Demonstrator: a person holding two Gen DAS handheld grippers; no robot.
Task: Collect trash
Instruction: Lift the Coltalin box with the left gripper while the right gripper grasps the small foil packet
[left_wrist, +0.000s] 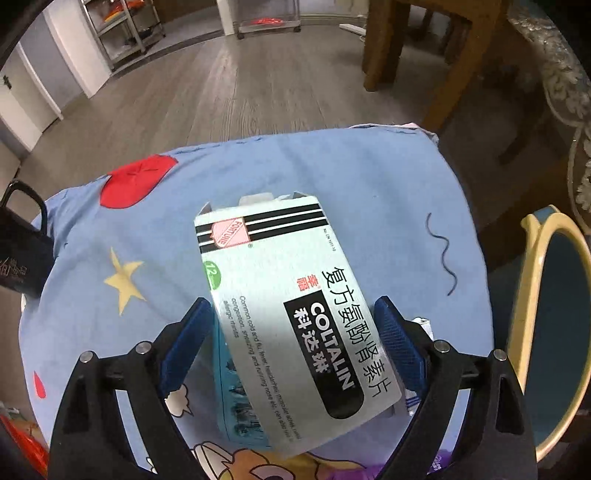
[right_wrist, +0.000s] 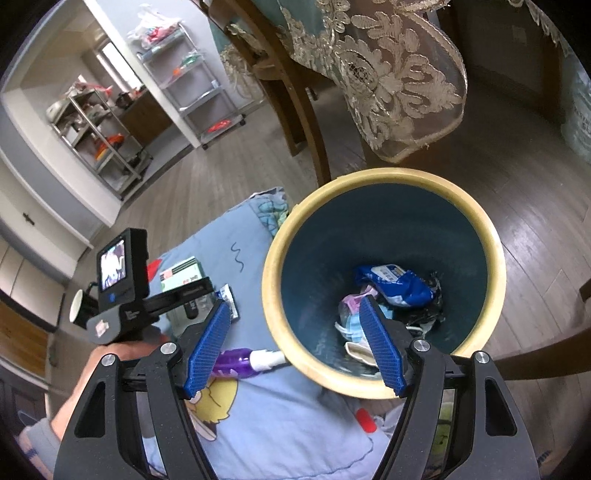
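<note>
Where the grey wood-plank floor (left_wrist: 236, 92) runs under a wooden table draped with a lace-edged cloth (right_wrist: 388, 74), the items stand as follows.

Light-blue cartoon-print cloth (left_wrist: 332, 177): spread over a raised surface, with red, yellow and squiggle motifs.

Round dark-blue waste bin with a cream rim (right_wrist: 491, 236): just beside the cloth's edge, holding crumpled wrappers (right_wrist: 395, 284) at its bottom.

Left gripper (left_wrist: 295, 328): blue ribbed fingers (left_wrist: 188, 339) spread wide, one on either side of the box; whether the pads touch it cannot be told.

Right gripper (right_wrist: 295, 339): fingers set wide with nothing between them, poised over the bin's near rim.

Pale-green cardboard medicine box printed "COLTALIN" (left_wrist: 288, 295): lying flat on the cloth between the left fingers, far flap open.

Purple spray bottle with a white nozzle (right_wrist: 243, 360): lying on the cloth, nozzle touching the bin's rim.

Small foil packet (right_wrist: 231, 299): on the cloth beside the box.
</note>
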